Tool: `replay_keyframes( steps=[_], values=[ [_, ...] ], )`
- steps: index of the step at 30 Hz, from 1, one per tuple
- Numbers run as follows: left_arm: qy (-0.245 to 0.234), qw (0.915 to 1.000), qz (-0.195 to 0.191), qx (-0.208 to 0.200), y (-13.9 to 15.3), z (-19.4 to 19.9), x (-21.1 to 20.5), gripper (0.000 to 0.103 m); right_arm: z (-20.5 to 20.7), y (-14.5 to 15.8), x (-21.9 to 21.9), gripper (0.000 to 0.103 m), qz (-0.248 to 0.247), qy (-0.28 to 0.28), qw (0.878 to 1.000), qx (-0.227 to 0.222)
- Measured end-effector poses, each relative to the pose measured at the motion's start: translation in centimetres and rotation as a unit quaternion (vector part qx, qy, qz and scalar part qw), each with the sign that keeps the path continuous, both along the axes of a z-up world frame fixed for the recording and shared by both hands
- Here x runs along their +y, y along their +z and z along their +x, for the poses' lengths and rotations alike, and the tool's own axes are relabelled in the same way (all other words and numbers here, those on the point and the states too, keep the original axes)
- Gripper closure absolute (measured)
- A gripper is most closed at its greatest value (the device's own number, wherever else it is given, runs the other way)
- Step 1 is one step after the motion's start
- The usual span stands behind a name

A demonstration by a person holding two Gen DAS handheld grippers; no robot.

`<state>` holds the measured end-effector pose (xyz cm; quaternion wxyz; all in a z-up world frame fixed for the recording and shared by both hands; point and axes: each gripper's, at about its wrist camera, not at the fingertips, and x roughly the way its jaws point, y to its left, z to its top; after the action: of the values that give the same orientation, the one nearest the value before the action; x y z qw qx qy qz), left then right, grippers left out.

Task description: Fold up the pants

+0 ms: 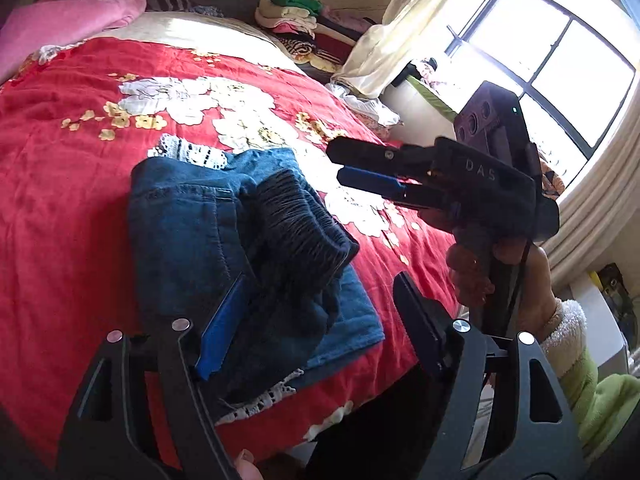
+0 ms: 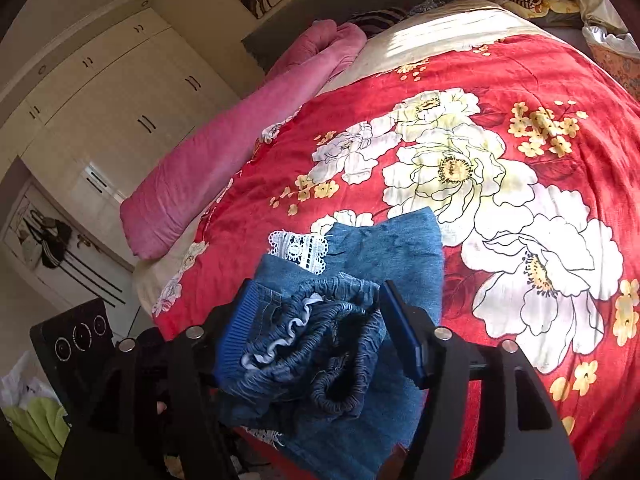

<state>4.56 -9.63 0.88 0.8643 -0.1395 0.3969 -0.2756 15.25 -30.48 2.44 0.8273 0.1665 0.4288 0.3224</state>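
Where the red flowered bedspread point(image 2: 540, 92) nears the bed's front edge, we see the blue denim pants point(image 1: 192, 240) lying folded into a thick bundle, the gathered elastic waistband point(image 1: 304, 232) bunched on top and white lace trim point(image 1: 192, 152) showing at the far and near ends. Our left claw point(image 1: 312, 320) is spread wide around the bundle's near side, its blue pad point(image 1: 220, 332) just beside the denim, pinching nothing. Our right claw point(image 2: 316, 328) also stands spread, with the waistband heaped between its fingers; whether the pads touch the cloth we cannot tell. Seen from the left wrist, the right claw reaches in from the window side above the bedspread. A pink blanket point(image 2: 224, 152) lies along the bed's far-left edge, and a pile of folded clothes point(image 1: 308, 28) sits beyond the far corner.
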Motion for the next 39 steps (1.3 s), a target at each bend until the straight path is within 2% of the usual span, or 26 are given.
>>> replay_keyframes(
  steps=[6, 9, 11, 12, 13, 17, 25, 39],
  values=[
    [-0.030, 0.9992, 0.025, 0.005, -1.6, -0.8, -1.9, 0.033, 0.0, -0.9, 1.9, 0.032, -0.033, 0.011, 0.999, 0.016],
    [-0.037, 0.9988, 0.031, 0.009, -2.1, -0.9, -2.0, 0.032, -0.1, -1.7, 3.3, 0.031, -0.080, 0.018, 0.996, 0.017],
    [-0.038, 0.9988, 0.028, 0.010, -2.1, -1.0, -1.8, 0.032, -0.1, -2.3, 3.7, 0.036, -0.110, 0.017, 0.994, 0.015],
    [-0.037, 0.9989, 0.028, 0.009, -2.0, -1.1, -1.8, 0.032, 0.0, -2.7, 3.6, 0.043, -0.125, 0.013, 0.992, 0.016],
    [-0.035, 0.9990, 0.027, 0.008, -1.9, -1.1, -1.6, 0.032, 0.1, -3.1, 3.3, 0.045, -0.133, 0.010, 0.991, 0.022],
    [-0.030, 0.9992, 0.024, 0.010, -1.7, -0.9, -1.5, 0.032, 0.5, -4.3, 1.6, 0.047, -0.119, -0.002, 0.992, 0.045],
    [-0.021, 0.9994, 0.026, 0.012, -1.6, -0.7, -1.1, 0.031, 0.4, -5.4, 0.9, 0.046, -0.107, -0.016, 0.992, 0.057],
    [-0.001, 0.9991, 0.044, 0.002, -0.7, -0.9, -0.2, 0.025, -1.3, -2.1, 0.5, 0.042, -0.066, -0.021, 0.997, 0.033]
  ],
)
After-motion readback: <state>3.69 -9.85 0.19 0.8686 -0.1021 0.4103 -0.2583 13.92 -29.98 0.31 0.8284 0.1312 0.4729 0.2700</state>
